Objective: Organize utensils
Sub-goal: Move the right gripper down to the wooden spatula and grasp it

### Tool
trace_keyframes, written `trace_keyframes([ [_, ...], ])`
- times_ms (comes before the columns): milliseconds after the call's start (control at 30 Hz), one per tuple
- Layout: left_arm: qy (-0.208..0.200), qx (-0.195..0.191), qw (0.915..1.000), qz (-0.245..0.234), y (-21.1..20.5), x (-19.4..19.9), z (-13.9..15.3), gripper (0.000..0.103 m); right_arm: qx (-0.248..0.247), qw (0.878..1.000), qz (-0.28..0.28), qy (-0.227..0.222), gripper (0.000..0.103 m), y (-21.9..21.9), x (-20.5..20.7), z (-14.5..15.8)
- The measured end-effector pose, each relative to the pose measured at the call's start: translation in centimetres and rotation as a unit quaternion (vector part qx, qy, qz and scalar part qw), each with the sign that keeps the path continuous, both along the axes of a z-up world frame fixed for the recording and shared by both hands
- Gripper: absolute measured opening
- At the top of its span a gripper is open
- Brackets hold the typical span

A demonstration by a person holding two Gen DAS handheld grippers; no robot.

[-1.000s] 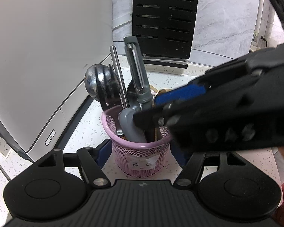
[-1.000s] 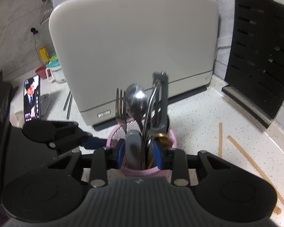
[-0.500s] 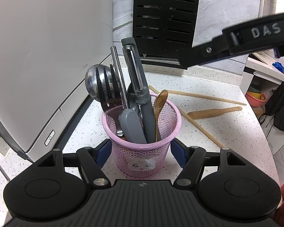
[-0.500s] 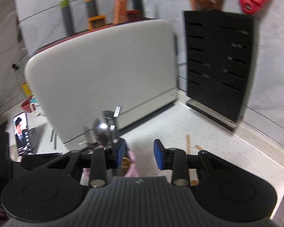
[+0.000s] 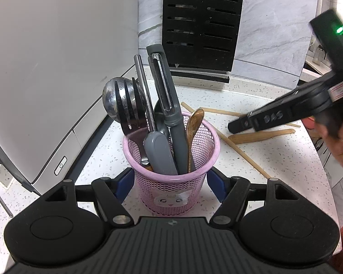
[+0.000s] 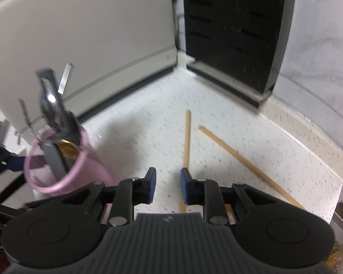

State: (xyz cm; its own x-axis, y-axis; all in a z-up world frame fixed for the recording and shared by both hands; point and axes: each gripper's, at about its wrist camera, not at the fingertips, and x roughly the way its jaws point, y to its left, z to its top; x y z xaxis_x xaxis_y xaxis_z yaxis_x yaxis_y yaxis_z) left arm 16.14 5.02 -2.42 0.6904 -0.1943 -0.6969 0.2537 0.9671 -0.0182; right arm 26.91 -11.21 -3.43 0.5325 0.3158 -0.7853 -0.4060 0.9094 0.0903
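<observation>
- Far left: white appliance [image 5: 57, 68] stands close beside the pink mesh cup [image 5: 171, 180].
- My left gripper [image 5: 170, 186] brackets the cup, jaws opening, pads just clear of the mesh.
- Cup holds fork [image 5: 131, 111], peeler [image 5: 164, 96], wooden spoon [image 5: 194, 125].
- Black slotted rack [image 5: 203, 22] behind.
- My right gripper [image 6: 167, 188]: jaws closing, nothing between; chopstick [image 6: 187, 141] on counter beneath.
- Right: second chopstick [image 6: 247, 164] and a wooden spatula [image 5: 263, 134] lie loose.
</observation>
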Motion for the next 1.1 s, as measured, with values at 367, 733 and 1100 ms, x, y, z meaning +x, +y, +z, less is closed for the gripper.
trace_keyframes([
  [367, 0.002, 0.003, 1.0, 0.001, 0.0, 0.2, -0.1, 0.081, -0.08, 0.997, 0.014, 0.02, 0.019, -1.8, 1.6, -3.5],
  [733, 0.001, 0.008, 1.0, 0.002, -0.3, 0.3, -0.2, 0.082, -0.113, 0.993, 0.045, 0.001, 0.05, -2.6, 1.7, -3.8],
  [1100, 0.0, 0.01, 1.0, 0.002, -0.3, 0.3, -0.3, 0.082, -0.06, 0.997, 0.004, 0.038, 0.018, -2.5, 3.9, -3.5],
])
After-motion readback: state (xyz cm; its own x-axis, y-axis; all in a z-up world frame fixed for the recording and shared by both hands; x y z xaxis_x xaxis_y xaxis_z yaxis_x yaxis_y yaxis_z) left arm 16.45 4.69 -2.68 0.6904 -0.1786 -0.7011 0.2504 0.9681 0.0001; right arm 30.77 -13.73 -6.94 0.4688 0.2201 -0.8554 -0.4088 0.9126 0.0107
